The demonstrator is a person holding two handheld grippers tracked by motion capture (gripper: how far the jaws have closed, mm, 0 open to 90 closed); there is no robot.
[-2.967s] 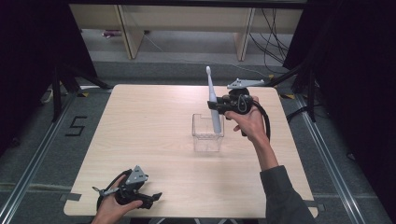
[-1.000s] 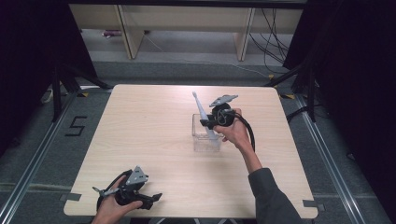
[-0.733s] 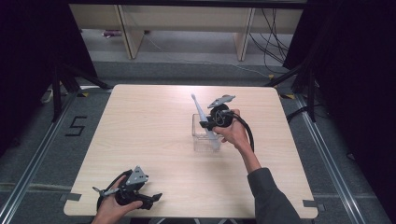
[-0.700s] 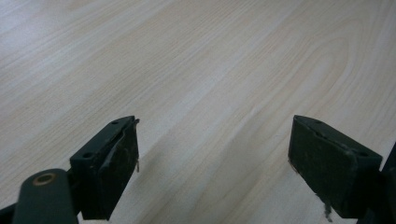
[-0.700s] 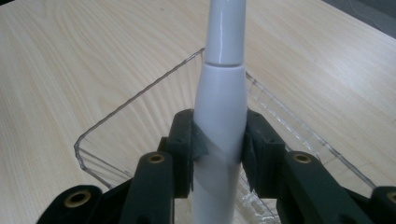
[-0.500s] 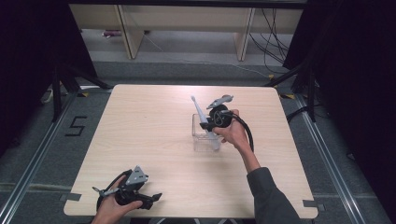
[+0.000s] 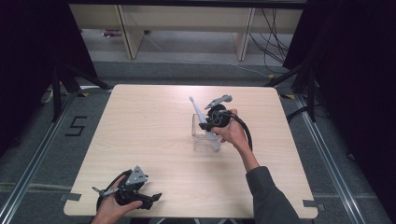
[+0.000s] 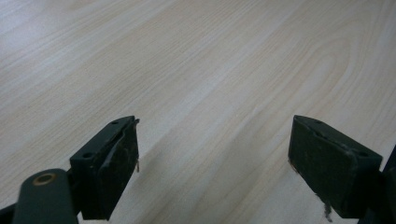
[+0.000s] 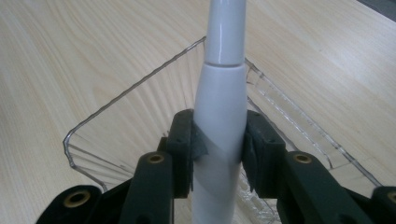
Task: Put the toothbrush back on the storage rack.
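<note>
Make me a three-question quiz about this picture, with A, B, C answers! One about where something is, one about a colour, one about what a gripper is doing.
1. Where is the clear box?
A. on the table
B. on the floor
C. on a shelf

2. What colour is the electric toothbrush?
A. red
B. white
C. green

3. What is the left gripper doing?
A. squeezing a cup
B. holding the toothbrush
C. open, holding nothing

Answers:
1 A, it stands on the wooden tabletop.
2 B, its body is white in the right gripper.
3 C, bare wood shows between its jaws.

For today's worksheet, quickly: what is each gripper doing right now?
Left gripper: open, holding nothing.
Right gripper: shut on the white electric toothbrush, over the clear box.
</note>
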